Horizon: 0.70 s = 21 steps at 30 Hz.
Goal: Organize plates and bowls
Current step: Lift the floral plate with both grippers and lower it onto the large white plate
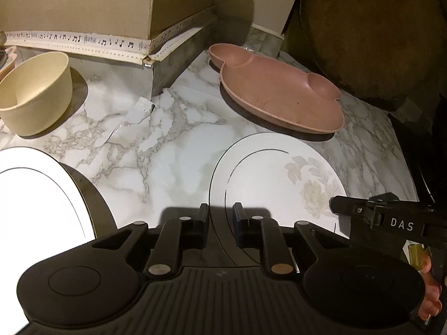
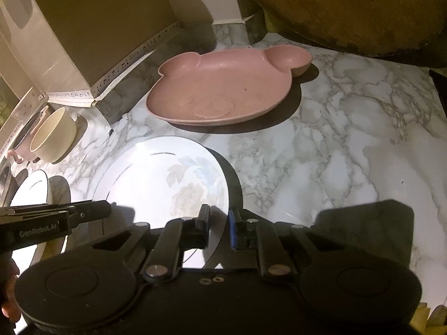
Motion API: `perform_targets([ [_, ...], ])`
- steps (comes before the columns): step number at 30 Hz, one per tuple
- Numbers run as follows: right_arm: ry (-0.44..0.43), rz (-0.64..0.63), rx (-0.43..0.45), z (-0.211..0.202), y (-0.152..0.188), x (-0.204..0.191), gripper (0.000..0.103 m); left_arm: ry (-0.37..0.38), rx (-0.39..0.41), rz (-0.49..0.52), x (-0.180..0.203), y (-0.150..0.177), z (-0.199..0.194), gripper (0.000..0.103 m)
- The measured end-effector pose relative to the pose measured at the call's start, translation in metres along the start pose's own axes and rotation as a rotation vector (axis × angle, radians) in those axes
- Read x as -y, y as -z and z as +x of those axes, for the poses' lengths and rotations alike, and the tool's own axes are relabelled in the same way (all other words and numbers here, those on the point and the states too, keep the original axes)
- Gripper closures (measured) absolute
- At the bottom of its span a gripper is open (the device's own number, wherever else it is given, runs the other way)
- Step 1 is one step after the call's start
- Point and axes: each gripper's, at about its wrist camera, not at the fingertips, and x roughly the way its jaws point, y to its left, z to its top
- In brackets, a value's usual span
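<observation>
A white plate with a pale flower print (image 1: 279,173) (image 2: 156,173) is over the marble counter in front of both grippers. My left gripper (image 1: 220,217) is shut on its left rim, which runs between the two pads. My right gripper (image 2: 219,220) is shut on the opposite, right rim. Each gripper shows side-on in the other's view: the right gripper (image 1: 339,205), the left gripper (image 2: 104,208). Behind the flowered plate lies a pink bear-shaped plate (image 1: 279,95) (image 2: 223,95). A cream bowl (image 1: 33,92) (image 2: 53,136) stands at the left.
A second white plate (image 1: 33,195) (image 2: 30,189) lies at the near left. A pink cup (image 2: 16,153) stands behind the cream bowl. A cardboard box (image 1: 83,5) stands at the back left, and a big round wooden board (image 1: 371,28) (image 2: 349,8) leans at the back right.
</observation>
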Motion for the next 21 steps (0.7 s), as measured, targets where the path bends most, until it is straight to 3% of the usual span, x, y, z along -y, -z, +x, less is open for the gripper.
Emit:
perform_targets([
  [8,0.013,-0.031,0.023,-0.012,-0.004,-0.012,0.09,-0.004,0.008,-0.008,-0.003,0.0,-0.01,0.087],
  [21,-0.046,-0.074,0.018,-0.018,-0.017,-0.045,0.092,-0.059,0.032,-0.061,-0.027,-0.004,-0.043,0.086],
])
